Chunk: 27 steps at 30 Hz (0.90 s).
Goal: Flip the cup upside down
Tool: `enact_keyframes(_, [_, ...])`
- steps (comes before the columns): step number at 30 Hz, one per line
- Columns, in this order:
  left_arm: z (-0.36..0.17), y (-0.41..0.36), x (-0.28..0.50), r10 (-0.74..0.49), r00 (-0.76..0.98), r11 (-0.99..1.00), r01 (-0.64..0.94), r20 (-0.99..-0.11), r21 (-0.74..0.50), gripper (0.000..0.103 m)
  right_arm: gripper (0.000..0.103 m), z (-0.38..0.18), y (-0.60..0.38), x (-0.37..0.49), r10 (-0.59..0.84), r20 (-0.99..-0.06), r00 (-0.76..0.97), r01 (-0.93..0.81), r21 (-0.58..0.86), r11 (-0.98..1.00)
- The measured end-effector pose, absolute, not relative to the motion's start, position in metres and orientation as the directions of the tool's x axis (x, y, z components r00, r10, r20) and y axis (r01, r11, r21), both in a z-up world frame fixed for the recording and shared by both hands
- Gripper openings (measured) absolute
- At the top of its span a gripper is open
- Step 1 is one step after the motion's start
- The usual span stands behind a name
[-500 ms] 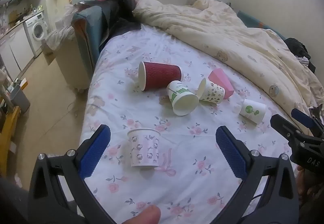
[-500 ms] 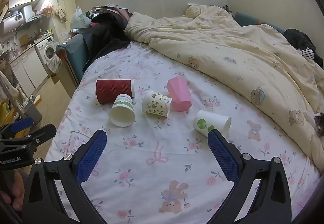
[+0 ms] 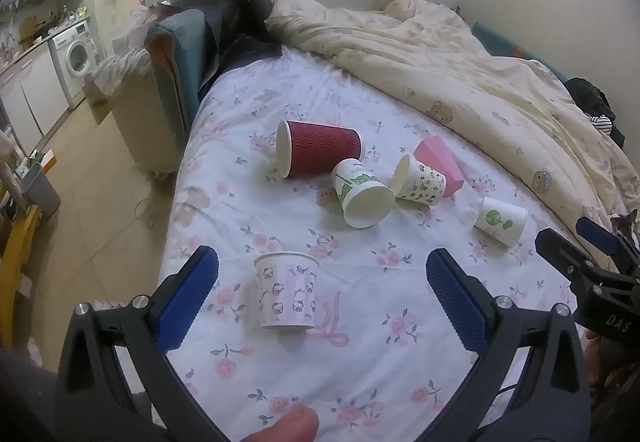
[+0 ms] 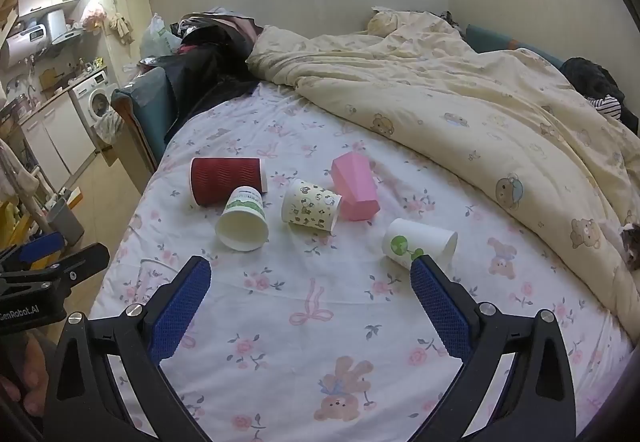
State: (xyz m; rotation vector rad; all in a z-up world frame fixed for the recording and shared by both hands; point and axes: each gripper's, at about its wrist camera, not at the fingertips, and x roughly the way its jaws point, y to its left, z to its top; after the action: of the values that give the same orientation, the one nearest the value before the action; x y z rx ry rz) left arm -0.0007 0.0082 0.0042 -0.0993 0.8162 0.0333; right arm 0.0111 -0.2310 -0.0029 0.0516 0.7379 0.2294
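A white cup with small cat prints (image 3: 286, 292) stands on the floral bed sheet (image 3: 360, 362), wide end up as far as I can tell, between the fingers of my open left gripper (image 3: 320, 294), nearer the left finger. Five cups lie on their sides beyond it: a dark red ribbed cup (image 3: 318, 154), a green-print cup (image 3: 362, 198), a bear-print cup (image 3: 420, 182), a pink cup (image 3: 438, 166) and a white cup with a green logo (image 3: 500, 220). My right gripper (image 4: 310, 294) is open and empty; the green-logo cup (image 4: 418, 242) lies just beyond its right finger.
A cream quilt (image 4: 460, 102) is bunched over the bed's far and right side. A dark pile of clothes (image 4: 216, 70) sits at the bed's far left corner. The bed's left edge drops to the floor (image 3: 100, 182); a washing machine (image 3: 76, 58) stands beyond.
Both views have shifted only slightly; the cups lie as before and both grippers stay open.
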Motion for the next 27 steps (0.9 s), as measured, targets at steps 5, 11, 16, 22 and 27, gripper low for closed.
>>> enact_keyframes(5, [0.0038,0.0077,-0.0019,-0.010,0.687,0.995,-0.069,-0.727,-0.079,0.103,0.102,-0.0036,-0.2316,0.0121,0.228,-0.663,0.713,-0.187,0.134,0.973])
enact_keyframes(11, [0.0025,0.0056,-0.0009,-0.009,0.685,0.994,-0.071,-0.729,-0.078,0.103,0.102,-0.0030,-0.2333,0.0126,0.226,-0.665,0.711,-0.179,0.140,0.974])
enact_keyframes(16, [0.0025,0.0052,-0.0010,-0.007,0.685,0.994,-0.072,-0.729,-0.078,0.103,0.102,-0.0049,-0.2350,0.0134,0.225,-0.668,0.709,-0.171,0.147,0.974])
enact_keyframes(22, [0.0014,0.0022,-0.0005,-0.001,0.686,0.995,-0.075,-0.728,-0.072,0.103,0.102,-0.0056,-0.2354,0.0147,0.226,-0.671,0.706,-0.167,0.152,0.974])
enact_keyframes(27, [0.0021,0.0021,-0.0010,-0.002,0.688,0.994,-0.075,-0.726,-0.074,0.103,0.102,-0.0051,-0.2353,0.0141,0.224,-0.673,0.705,-0.169,0.148,0.975])
